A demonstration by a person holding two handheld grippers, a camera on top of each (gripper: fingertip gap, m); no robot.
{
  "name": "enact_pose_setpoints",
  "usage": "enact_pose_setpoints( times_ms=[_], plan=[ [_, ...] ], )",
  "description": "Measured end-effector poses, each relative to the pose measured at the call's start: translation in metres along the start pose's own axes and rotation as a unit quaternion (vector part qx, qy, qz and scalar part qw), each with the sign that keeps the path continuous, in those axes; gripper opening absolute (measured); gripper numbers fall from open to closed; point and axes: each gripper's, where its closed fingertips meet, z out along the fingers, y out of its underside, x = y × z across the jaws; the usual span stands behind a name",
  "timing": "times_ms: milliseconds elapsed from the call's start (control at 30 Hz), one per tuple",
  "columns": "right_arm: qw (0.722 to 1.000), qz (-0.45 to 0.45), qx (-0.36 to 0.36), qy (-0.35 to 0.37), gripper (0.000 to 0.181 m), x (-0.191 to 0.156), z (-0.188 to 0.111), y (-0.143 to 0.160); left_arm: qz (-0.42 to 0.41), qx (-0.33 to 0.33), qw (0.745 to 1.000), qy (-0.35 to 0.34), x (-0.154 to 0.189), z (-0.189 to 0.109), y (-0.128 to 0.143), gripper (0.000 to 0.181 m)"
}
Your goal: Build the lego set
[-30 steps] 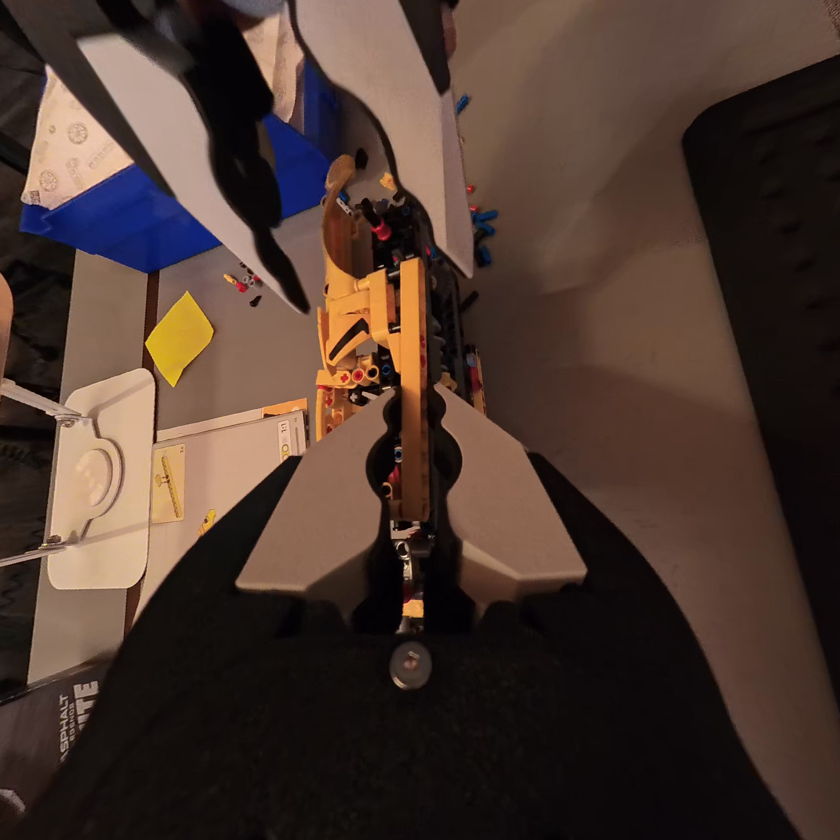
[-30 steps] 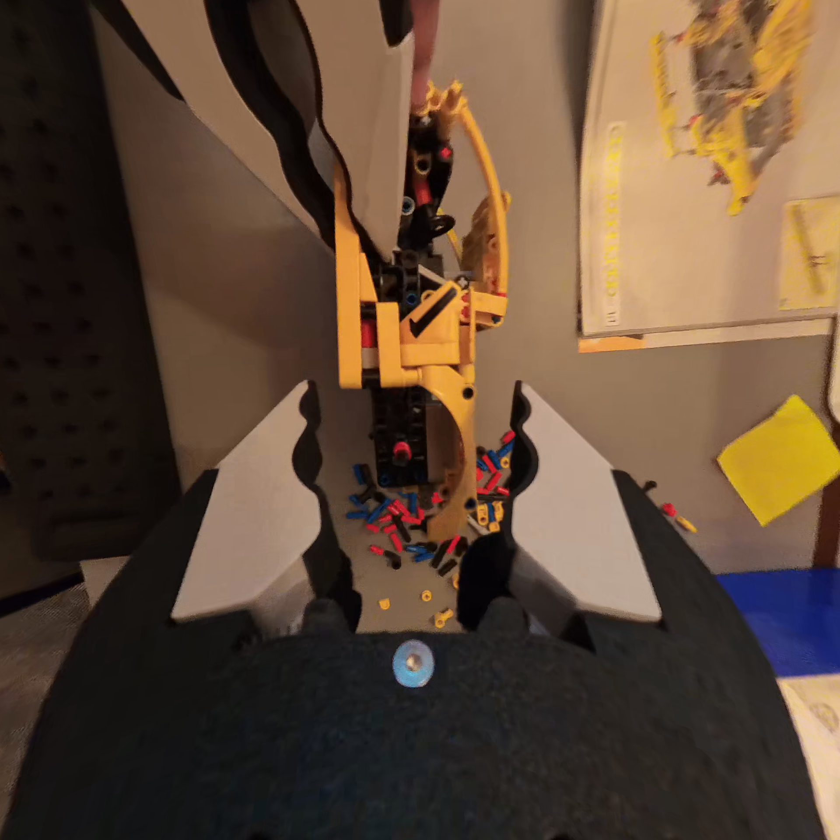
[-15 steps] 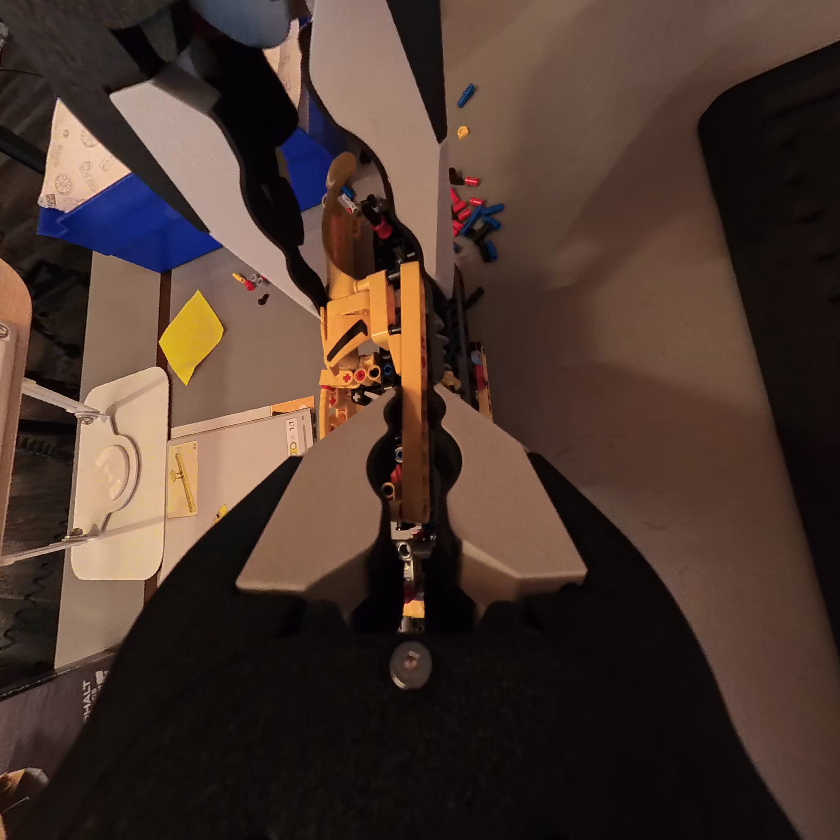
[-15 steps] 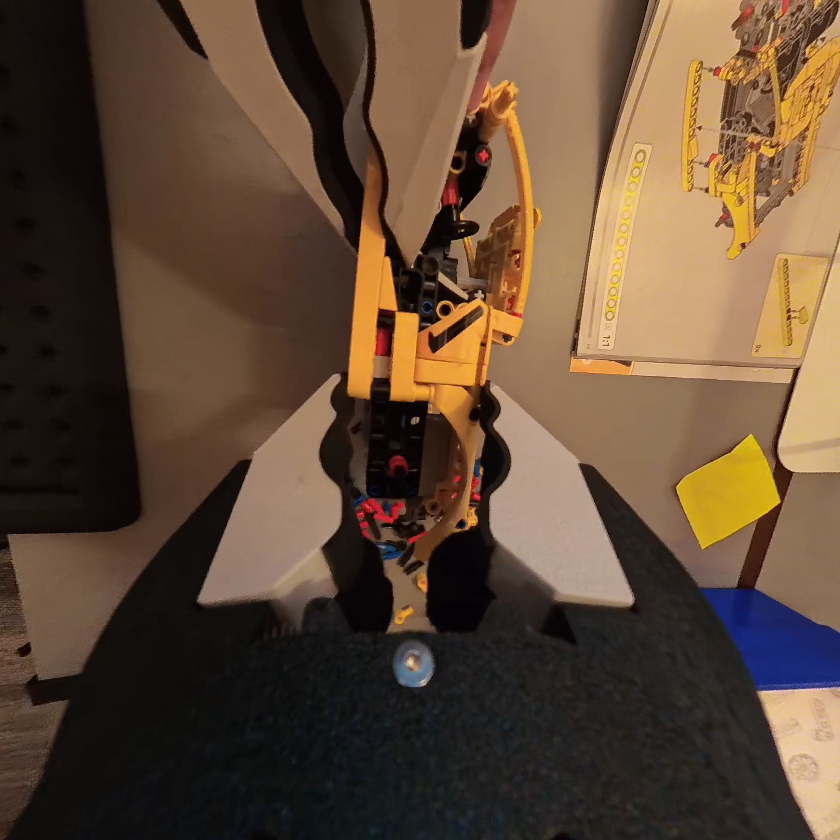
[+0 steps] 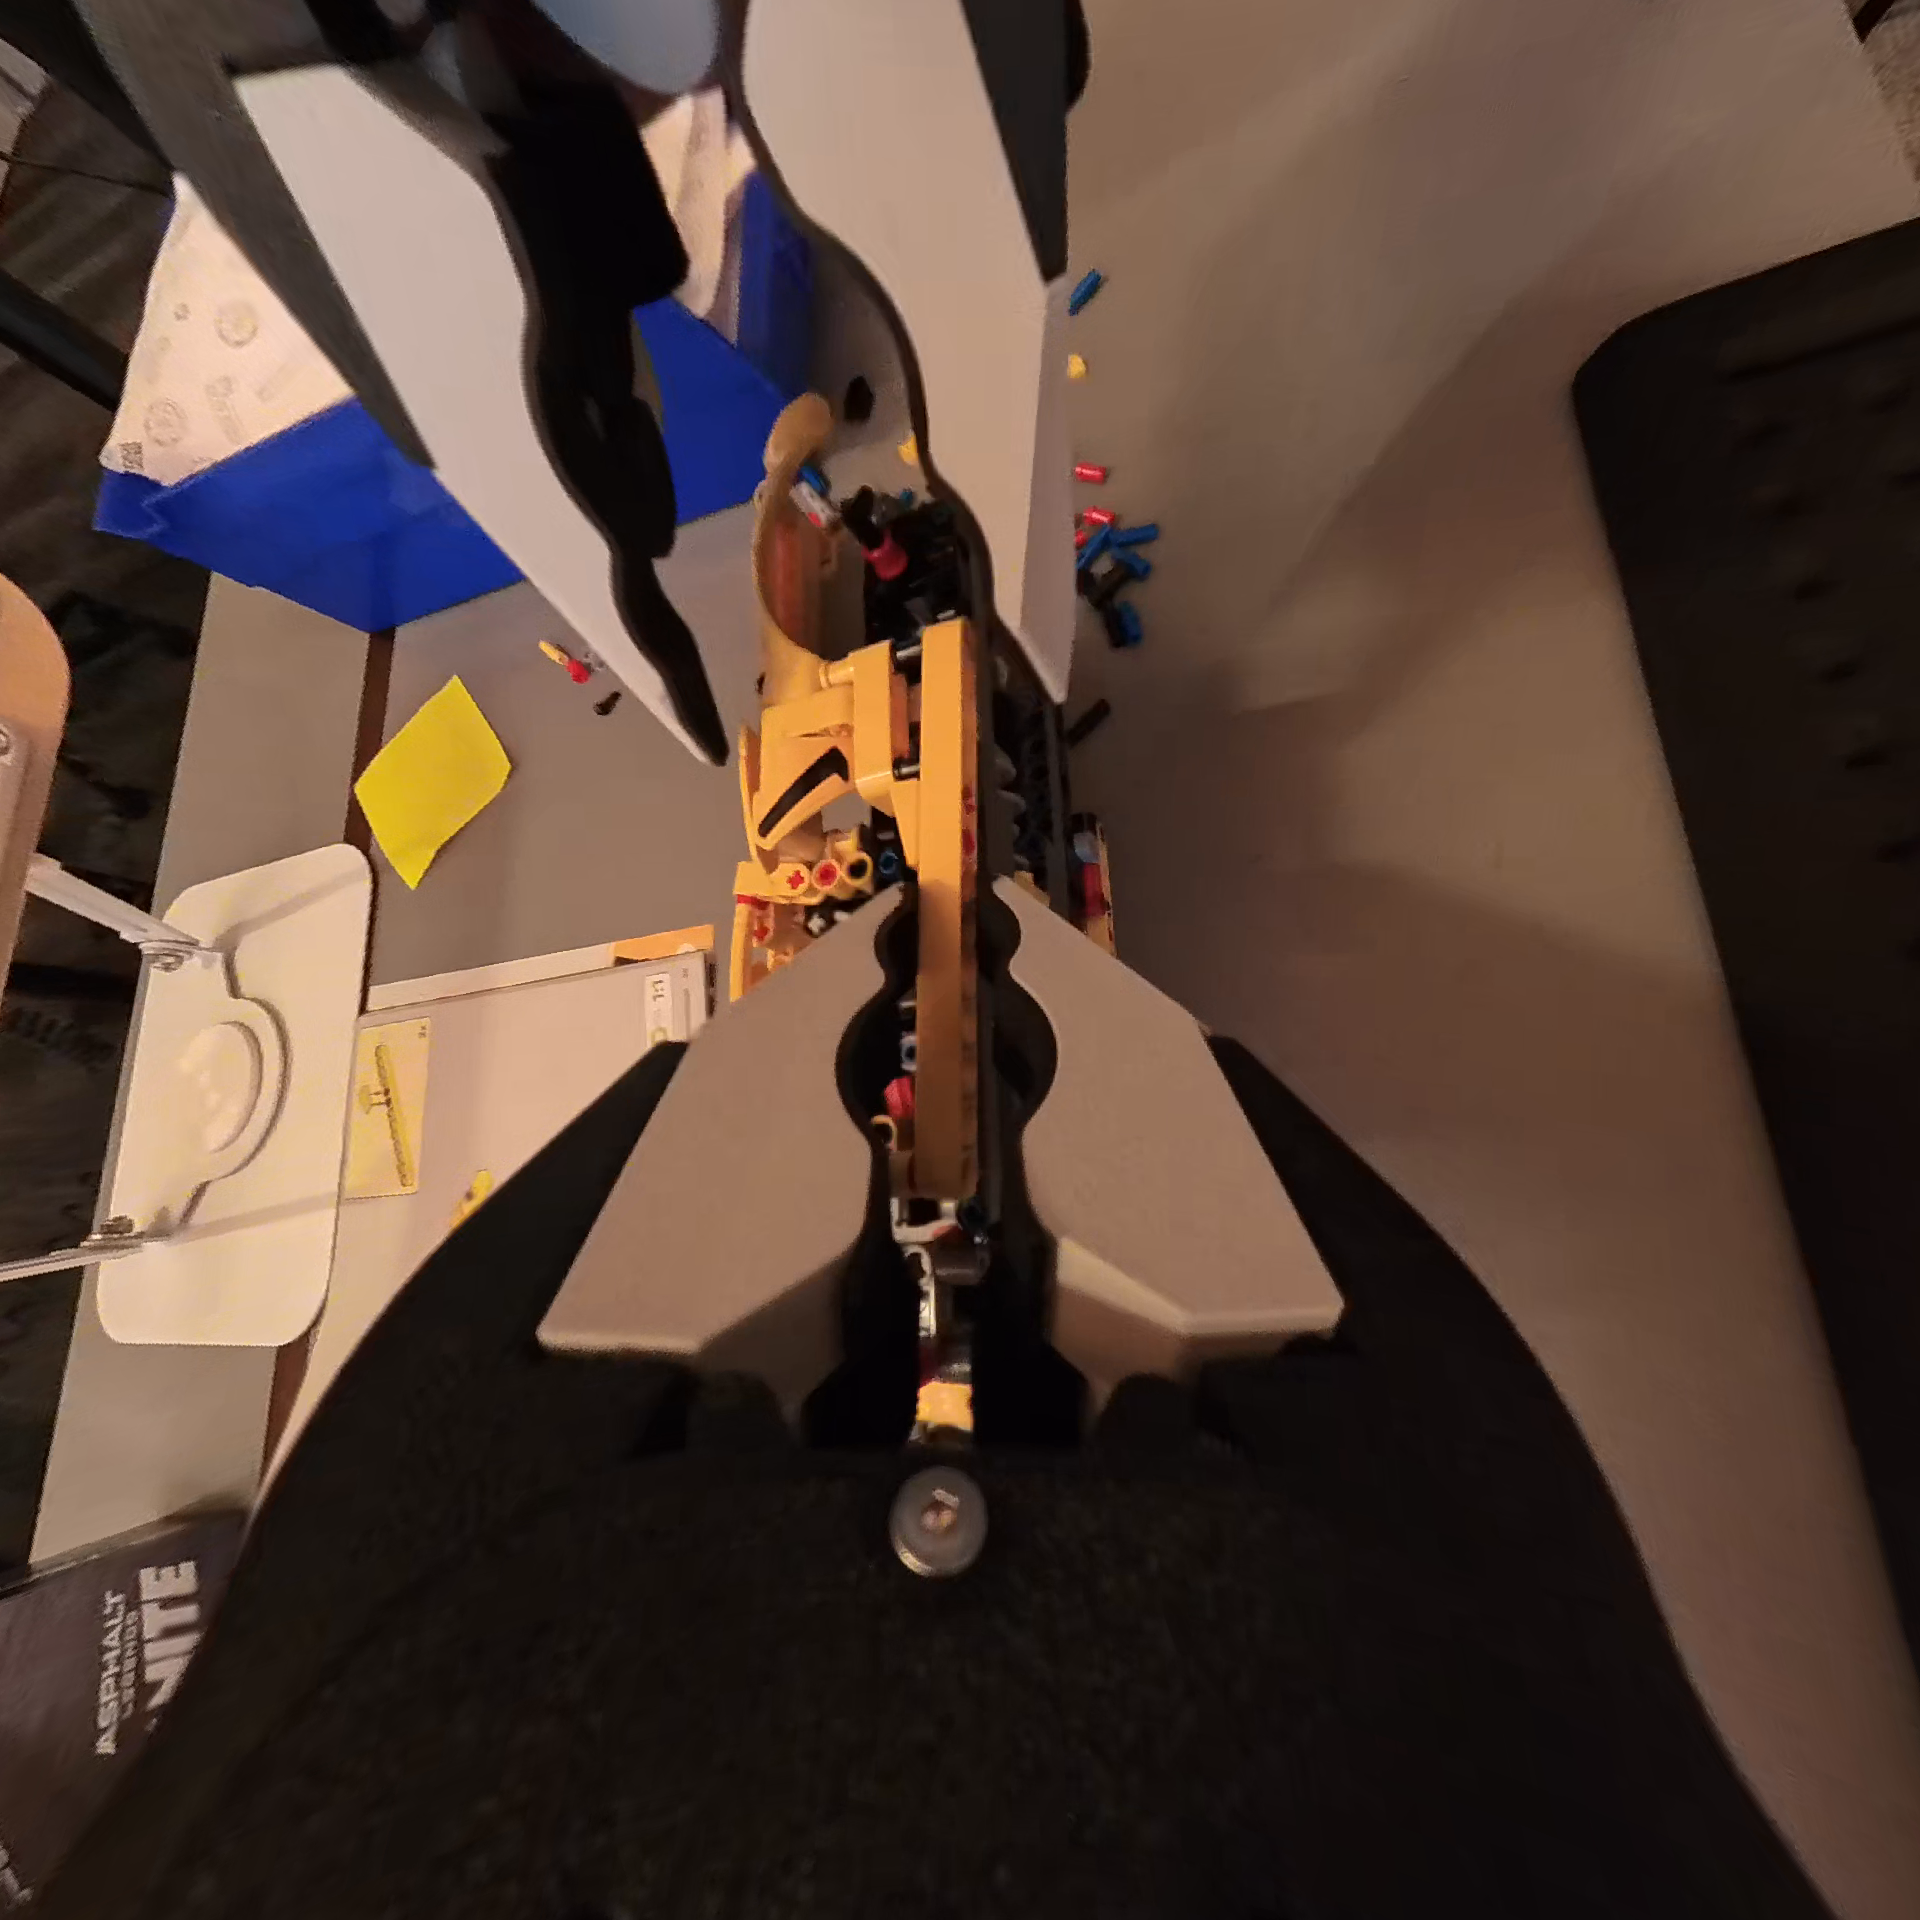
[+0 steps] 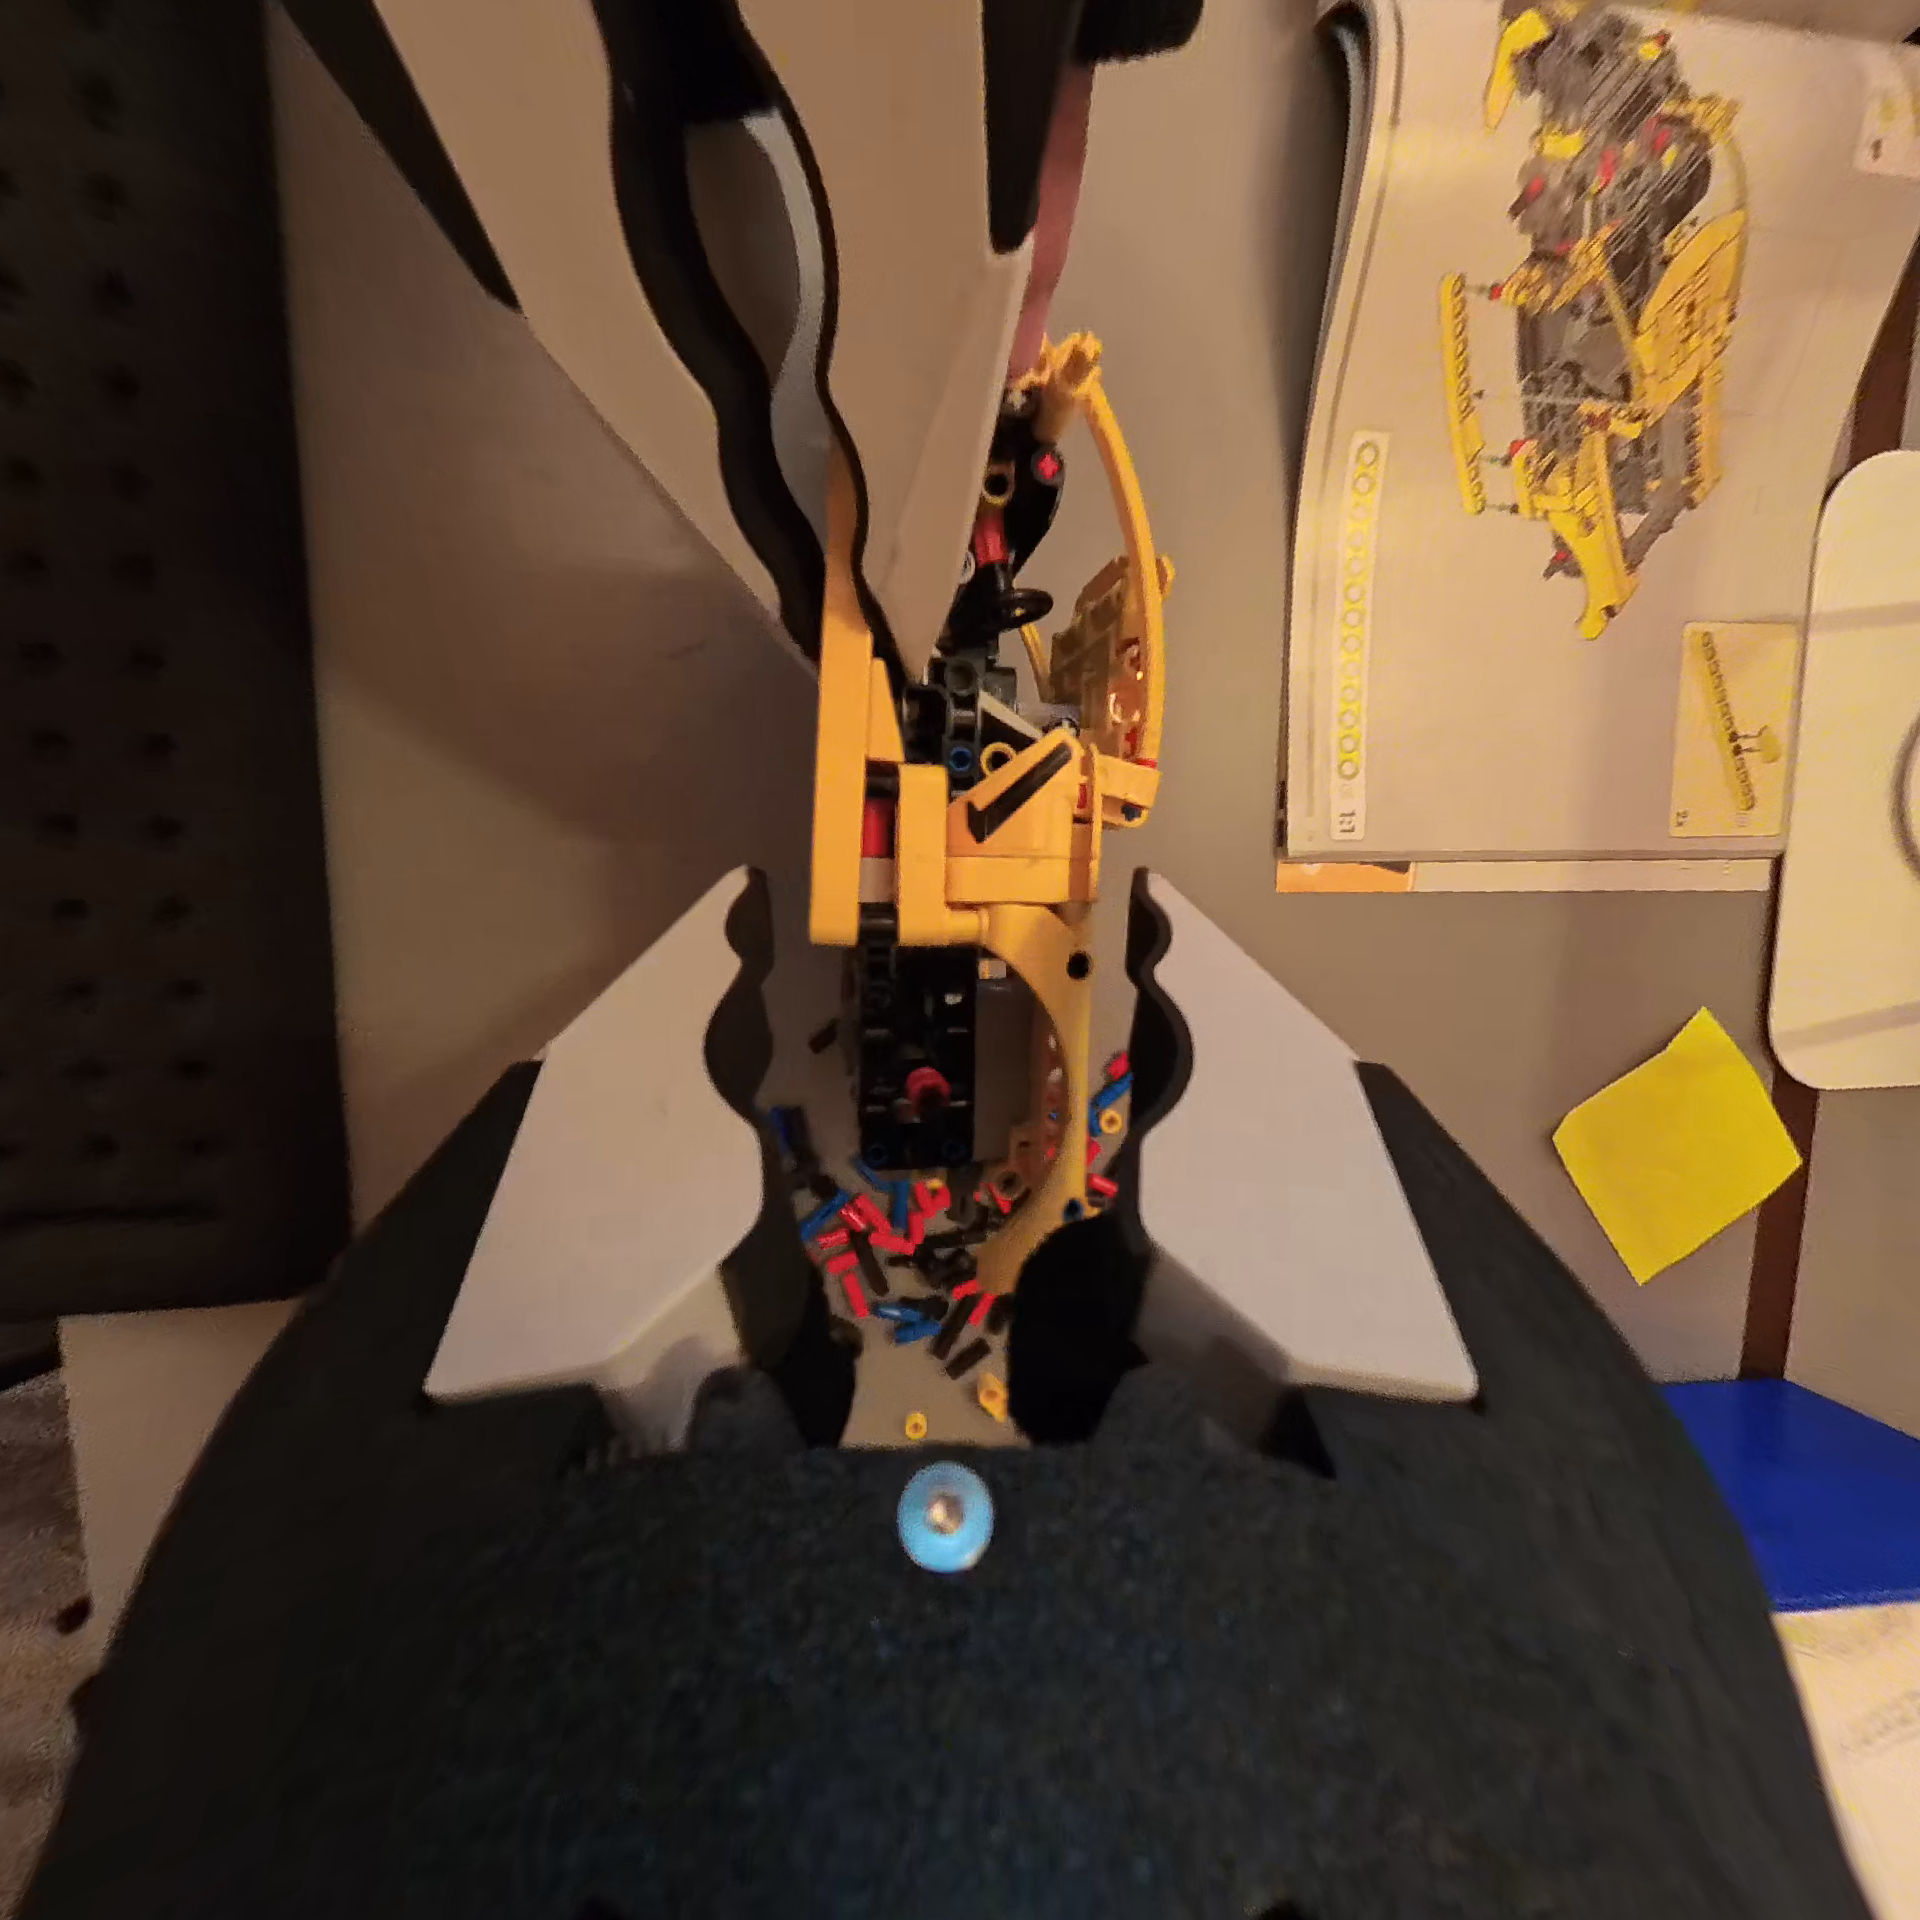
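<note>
Hand-held gripper on the left (image 5: 940,925): it is pinched on the yellow beam of the lego model (image 5: 914,790), which is held above the surface (image 5: 1299,582). The right hand-held gripper (image 6: 940,914) is seen spread, its fingers set well apart on either side of the model's black and yellow end without touching it. Half a second ago those fingers were closed in against that end; they have since been opened again, and a second ago they were also apart. A brief squeeze to seat a part is the likely meaning, so the release suggests that press is finished, though this cannot be confirmed.

Counted: two hand-held grippers, one model, one open instruction booklet (image 6: 1538,520), one yellow paper note (image 6: 1673,1143), one blue bin (image 5: 343,520). The loose pins (image 6: 894,1236), red, blue and black, lie in one scatter beneath the model, too many and too blurred to be counted.
</note>
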Motion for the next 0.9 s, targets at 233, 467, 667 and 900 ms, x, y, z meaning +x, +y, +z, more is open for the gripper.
enact_pose_setpoints(
  times_ms=[233, 467, 667, 900],
  plan=[
    [0.999, -0.013, 0.020, 0.023, 0.059, 0.000, -0.003, -0.010, -0.033, 0.096, 0.995, -0.022, -0.014, -0.031, -0.022, 0.022],
    [0.999, -0.005, 0.046, 0.006, 0.044, -0.018, -0.005, -0.016, -0.112, 0.103, 0.988, 0.025, -0.008, -0.061, 0.017, 0.040],
    [0.999, -0.017, 0.027, 0.014, 0.029, -0.016, 0.000, -0.019, -0.146, 0.121, 0.982, 0.000, -0.009, -0.041, 0.029, 0.054],
    [0.999, -0.016, 0.027, 0.005, 0.020, -0.016, -0.001, -0.019, -0.160, 0.123, 0.979, -0.017, -0.018, -0.033, 0.030, 0.055]
  ],
)
